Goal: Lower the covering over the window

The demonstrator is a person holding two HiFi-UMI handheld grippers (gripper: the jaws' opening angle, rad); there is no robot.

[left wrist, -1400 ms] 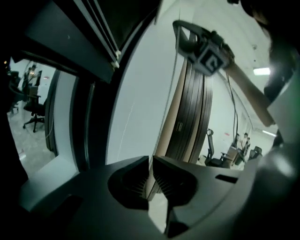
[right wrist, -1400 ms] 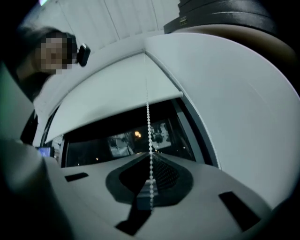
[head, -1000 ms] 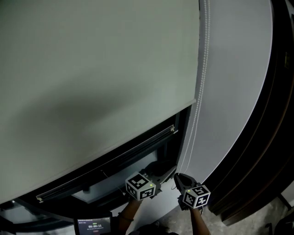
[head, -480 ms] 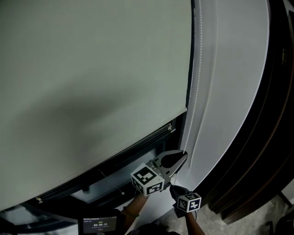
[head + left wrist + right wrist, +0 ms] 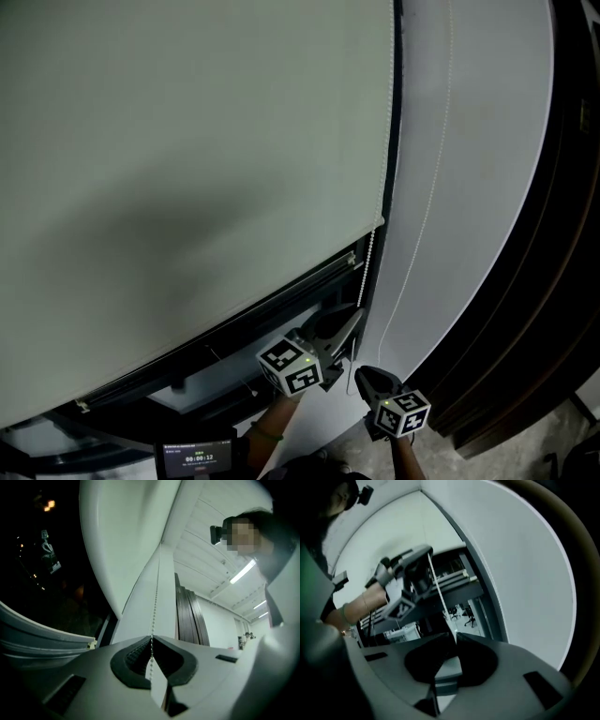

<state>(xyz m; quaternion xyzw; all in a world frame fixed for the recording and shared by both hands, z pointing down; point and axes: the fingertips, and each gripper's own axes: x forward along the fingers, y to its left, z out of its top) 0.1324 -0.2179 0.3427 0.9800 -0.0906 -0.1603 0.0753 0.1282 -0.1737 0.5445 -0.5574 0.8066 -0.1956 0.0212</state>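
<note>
Plain white wall (image 5: pixel 487 141) rises to the right of a window (image 5: pixel 272 323), and at the far right edge we see dark vertical panels (image 5: pixel 562 281). Over the window hangs the blind (image 5: pixel 187 169), a pale grey-green sheet that covers most of the opening. Below its slanting bottom edge, a dark strip of frame and glass is uncovered. Along the blind's right edge runs the bead chain (image 5: pixel 371 251), thin and white. One strand drops from the blind's lower corner straight into the left gripper (image 5: pixel 354 317), which we hold just beneath that corner, angled upward. In the left gripper view its jaw tips meet, with the chain pinched between them. A second strand trails down the white wall toward the right gripper (image 5: pixel 361 372), which sits just below and to the right of the left one, near it but apart. In the right gripper view the chain comes down from the left gripper and enters the narrow slit between the right gripper's jaw tips. These jaws have just been opening, and a sliver of gap shows, so the pads do not press on the chain. That view also shows our hand (image 5: pixel 370 595) behind the left gripper and, through the glass, office chairs (image 5: pixel 461 613) in a lit room. A small screen (image 5: pixel 194 457) sits at the bottom of the head view.
</note>
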